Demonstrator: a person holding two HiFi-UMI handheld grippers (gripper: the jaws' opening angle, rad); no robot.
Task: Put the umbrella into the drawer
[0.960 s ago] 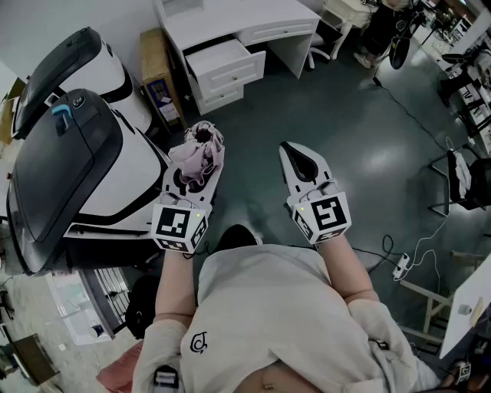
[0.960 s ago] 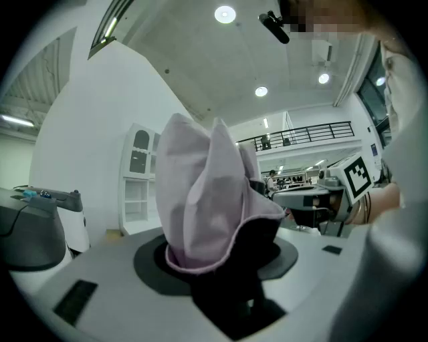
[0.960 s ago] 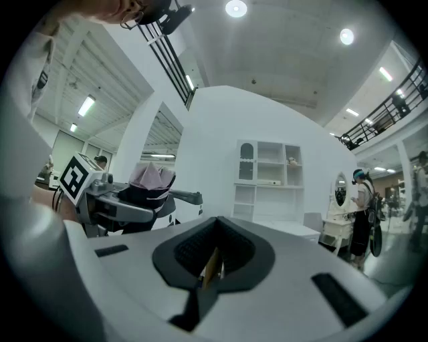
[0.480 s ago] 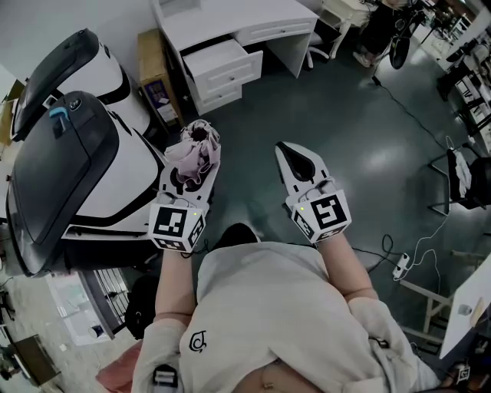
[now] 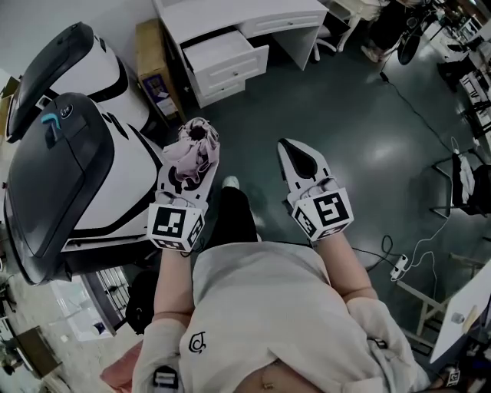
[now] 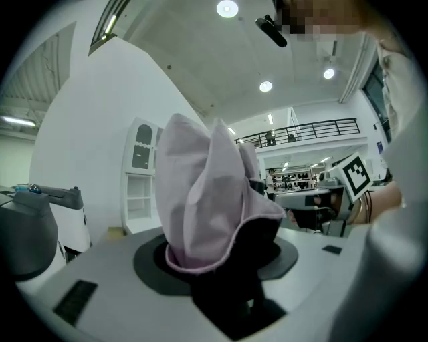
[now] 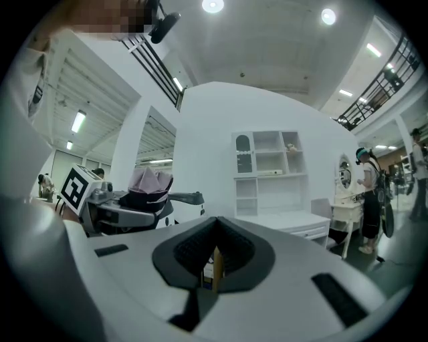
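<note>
A folded pink umbrella [image 5: 195, 152] is clamped in my left gripper [image 5: 192, 157], with its crumpled fabric and dark end sticking out past the jaws. In the left gripper view the umbrella [image 6: 208, 200] fills the middle, and the left gripper [image 6: 224, 270] is shut on its dark lower part. My right gripper [image 5: 298, 158] is held level beside it, shut with nothing in it; its jaws meet tip to tip in the right gripper view [image 7: 215, 258]. The white desk [image 5: 253, 11] stands ahead at the top, with one drawer [image 5: 227, 55] pulled open. The desk [image 7: 289, 221] also shows in the right gripper view.
Two large black-and-white machines [image 5: 65, 165] crowd the left side. A brown box [image 5: 154, 67] stands between them and the desk. The person's dark trouser leg and shoe [image 5: 232, 206] are between the grippers. Cables and a plug strip [image 5: 399, 265] lie on the floor at right, near a chair [image 5: 462, 178].
The person has stepped forward: a leg and shoe now show between the grippers, and the desk has slid up the head view. Both grippers keep their pose and grip.
</note>
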